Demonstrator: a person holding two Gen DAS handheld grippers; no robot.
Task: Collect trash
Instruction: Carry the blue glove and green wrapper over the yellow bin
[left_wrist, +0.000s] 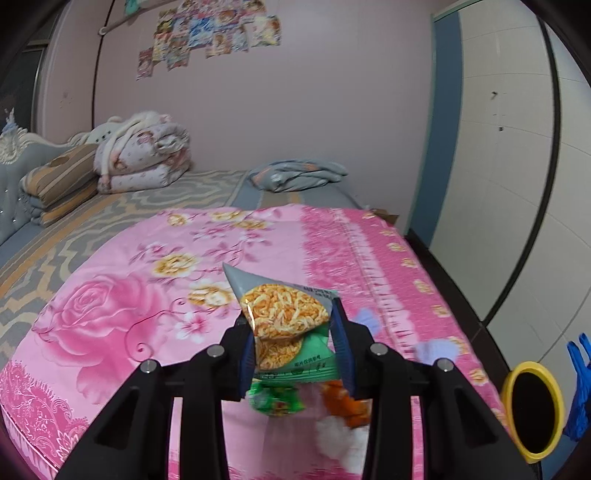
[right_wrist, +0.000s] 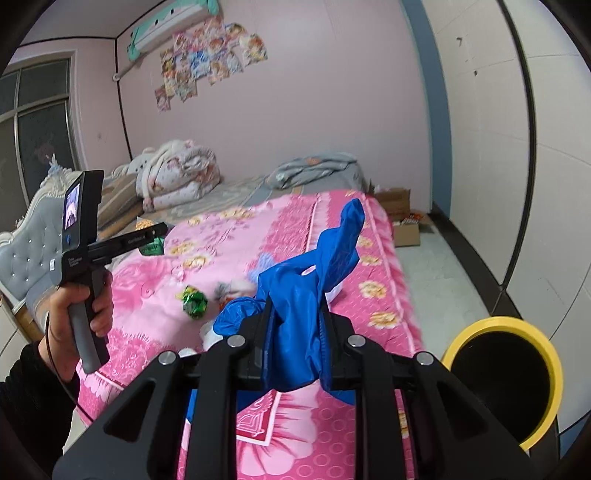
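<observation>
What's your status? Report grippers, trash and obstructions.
Left gripper shut on snack packet. Right gripper shut on blue plastic bag. Green wrapper on pink bedspread. Yellow-rimmed bin to the right, nothing blocking.

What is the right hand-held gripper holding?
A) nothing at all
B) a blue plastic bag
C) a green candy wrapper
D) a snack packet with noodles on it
B: the right hand-held gripper is shut on the blue plastic bag, while the noodle snack packet is in the left hand-held gripper and the green wrapper lies on the pink bedspread.
</observation>
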